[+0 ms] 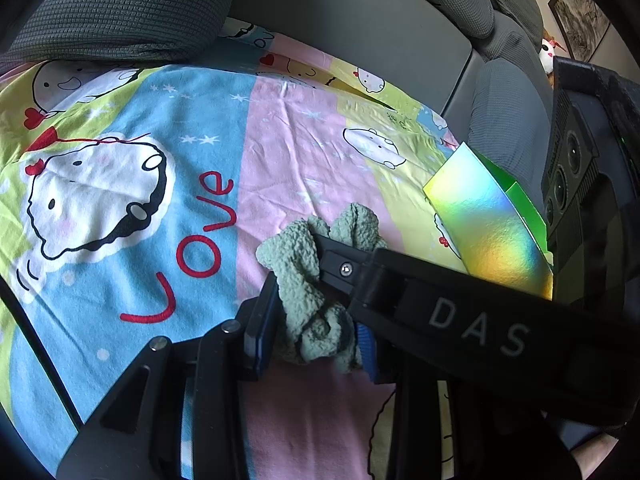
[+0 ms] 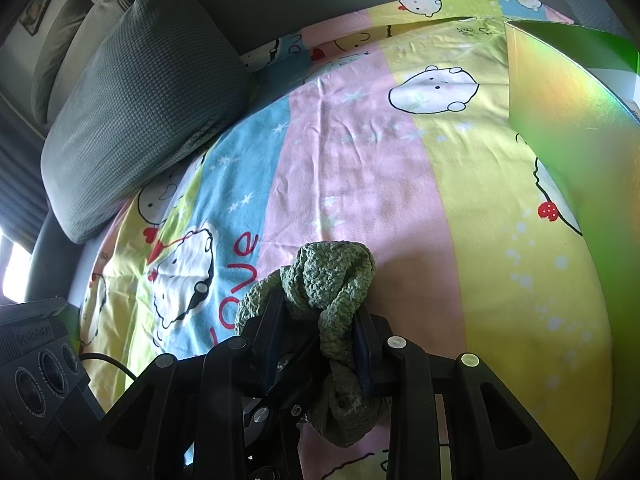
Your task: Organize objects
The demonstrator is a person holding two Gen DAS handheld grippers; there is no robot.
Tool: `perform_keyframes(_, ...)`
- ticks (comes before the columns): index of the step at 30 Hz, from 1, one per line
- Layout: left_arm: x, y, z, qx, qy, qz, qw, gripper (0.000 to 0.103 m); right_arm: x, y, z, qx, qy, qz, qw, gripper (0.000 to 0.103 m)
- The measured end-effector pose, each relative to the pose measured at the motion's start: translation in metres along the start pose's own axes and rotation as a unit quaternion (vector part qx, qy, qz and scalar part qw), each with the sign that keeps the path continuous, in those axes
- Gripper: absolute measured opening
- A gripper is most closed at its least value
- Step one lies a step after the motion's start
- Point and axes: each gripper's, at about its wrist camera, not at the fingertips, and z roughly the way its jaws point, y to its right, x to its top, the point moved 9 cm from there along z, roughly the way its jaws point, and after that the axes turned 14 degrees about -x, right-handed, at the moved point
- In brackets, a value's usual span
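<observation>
Green cloth (image 2: 332, 280) sits pinched between both grippers' fingers (image 2: 362, 344) above the bedsheet (image 2: 360, 152).

Iridescent box (image 2: 568, 128) cropped at right edge

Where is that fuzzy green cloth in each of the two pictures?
Left wrist view: the green cloth sits low, just right of centre, pinched in the left gripper.
Right wrist view: the cloth sits low at centre, pinched in the right gripper.
Shared landmark: the red "Love" lettering, left of the cloth in both.
</observation>
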Motion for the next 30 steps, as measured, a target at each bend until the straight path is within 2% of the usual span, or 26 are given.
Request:
perform_keyframes(8, -0.0007, 0.0017, 0.0001, 0.003, -0.001, 0.004, 1.0000, 0.034, 0.0006, 0.0011, -0.0006, 0.014, 0.000, 0.009, 1.000, 0.032)
perform_keyframes(16, -0.0006, 0.0010, -0.0008, -0.016, 0.005, -0.008, 0.9998, 0.035, 0.0027, 0.0019, 0.0004, 0.029, -0.009, 0.022, 0.999, 0.031)
perform_keyframes(30, 0.0001, 0.0015, -0.0007, -0.016, 0.002, -0.009, 0.9998, 0.036, 0.0026, 0.0036, 0.0006, 0.033, -0.013, 0.022, 0.999, 0.031)
